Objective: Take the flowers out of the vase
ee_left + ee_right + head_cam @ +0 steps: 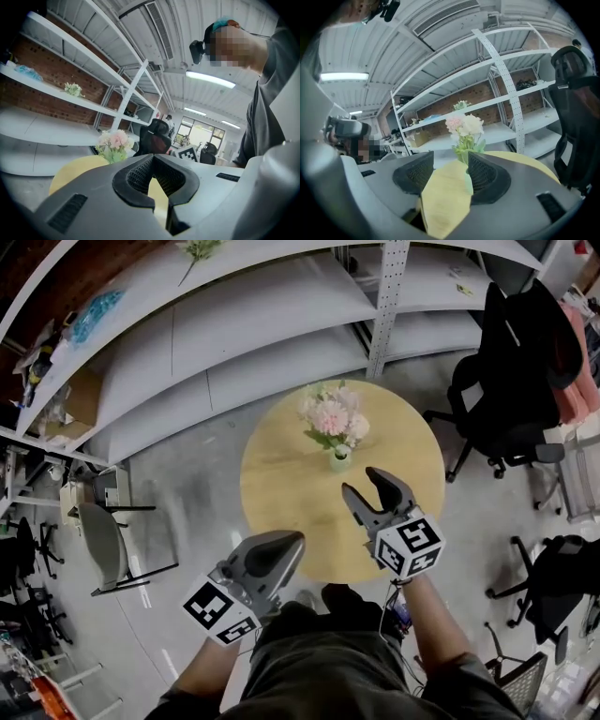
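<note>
Head view: small green vase [339, 459] stands on the round table [272, 521], toward its far edge, holding pink and white flowers [331, 416]. Left gripper [298, 540] at the near edge, jaws together, empty. Right gripper [361, 481] short of the vase, jaws well apart, holding nothing.

Left gripper view: jaw tips meet. Flowers [114, 140] show above the jaw; vase hidden behind it. A second bunch [72, 89] lies on a shelf.

Right gripper view: only bare table [445, 197] between the spread jaws. Flowers [464, 125] rise beyond; vase [468, 183] mostly covered.
</note>
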Demonstrator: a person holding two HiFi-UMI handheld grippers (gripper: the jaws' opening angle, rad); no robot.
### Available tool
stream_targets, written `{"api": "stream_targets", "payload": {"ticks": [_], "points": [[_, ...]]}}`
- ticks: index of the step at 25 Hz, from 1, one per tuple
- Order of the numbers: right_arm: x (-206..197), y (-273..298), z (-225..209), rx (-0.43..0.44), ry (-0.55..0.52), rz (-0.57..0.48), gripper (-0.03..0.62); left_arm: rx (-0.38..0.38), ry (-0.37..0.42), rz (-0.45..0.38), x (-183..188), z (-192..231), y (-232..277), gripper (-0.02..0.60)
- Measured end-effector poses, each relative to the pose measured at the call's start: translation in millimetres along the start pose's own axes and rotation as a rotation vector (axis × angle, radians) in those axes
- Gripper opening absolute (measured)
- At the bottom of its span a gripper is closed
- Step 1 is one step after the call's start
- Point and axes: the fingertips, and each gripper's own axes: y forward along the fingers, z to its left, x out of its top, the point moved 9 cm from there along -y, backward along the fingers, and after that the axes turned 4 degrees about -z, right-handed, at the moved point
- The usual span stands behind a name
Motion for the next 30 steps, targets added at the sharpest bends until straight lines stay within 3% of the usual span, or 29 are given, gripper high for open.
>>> {"api": "stream_targets", "payload": {"ticks": [8,17,24,30], "points": [[-37.4,67.4,-37.5,-0.022,-0.084,0.045,0.255,0.056,-0.009,0.084,-9.5,16.2,-5.3,0.011],[-50.5,114.3,-46.7,0.008,-0.215,0.112,0.264,0.076,-0.032,0.14,-11.4,37.5,-12.7,0.011],[-46.4,126.4,-48.9,-0.016,-0.219,0.077,0.259,0.091,-0.039,0.149,-10.0,45.4,-18.4,0.011],[-41.3,124.5,-47.6,-0.033,-0.203,0.056,0.104,0.097,-0.034,0.132,-6.4,45.2,-16.3,0.011]]}}
